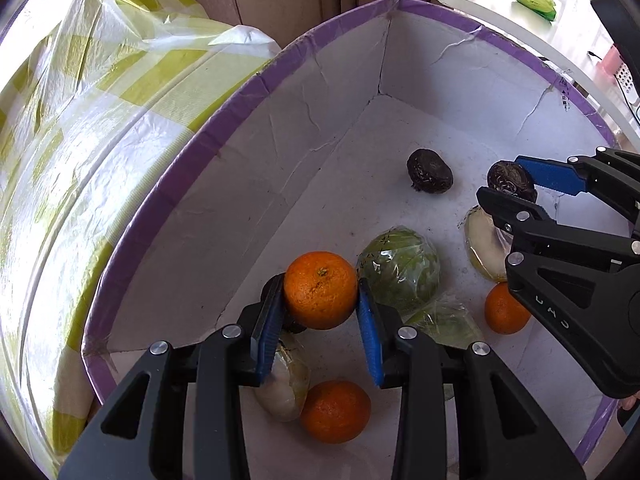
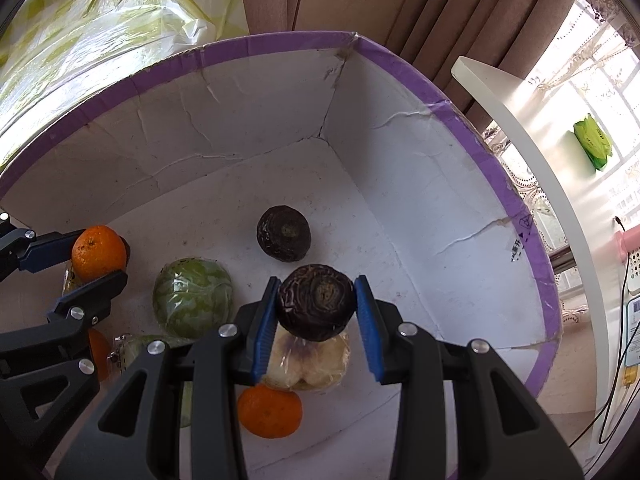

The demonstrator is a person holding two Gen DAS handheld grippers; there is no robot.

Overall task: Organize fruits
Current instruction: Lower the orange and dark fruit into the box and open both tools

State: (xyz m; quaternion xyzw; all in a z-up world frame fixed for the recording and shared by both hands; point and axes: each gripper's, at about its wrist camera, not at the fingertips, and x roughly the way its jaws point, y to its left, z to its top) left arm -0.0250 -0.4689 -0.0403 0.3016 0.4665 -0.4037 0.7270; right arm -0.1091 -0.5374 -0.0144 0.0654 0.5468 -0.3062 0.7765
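Note:
Both grippers are inside a white cardboard box [image 1: 304, 128] with a purple rim [image 2: 532, 240]. My left gripper [image 1: 320, 304] is shut on an orange [image 1: 320, 290]; it also shows in the right wrist view [image 2: 98, 254]. My right gripper [image 2: 316, 308] is shut on a dark wrinkled fruit [image 2: 316, 300], seen in the left wrist view too [image 1: 510, 180]. A second dark fruit [image 1: 429, 176] lies on the box floor. Two more oranges [image 1: 336, 412] [image 1: 505, 309] lie lower down.
A wrapped green cabbage [image 1: 400, 268] sits mid-box, with other wrapped pale produce [image 1: 286, 384] [image 2: 308, 364] around it. A yellow-checked plastic cover [image 1: 80, 140] lies left of the box. A white shelf [image 2: 520, 120] with a green packet [image 2: 592, 142] stands to the right.

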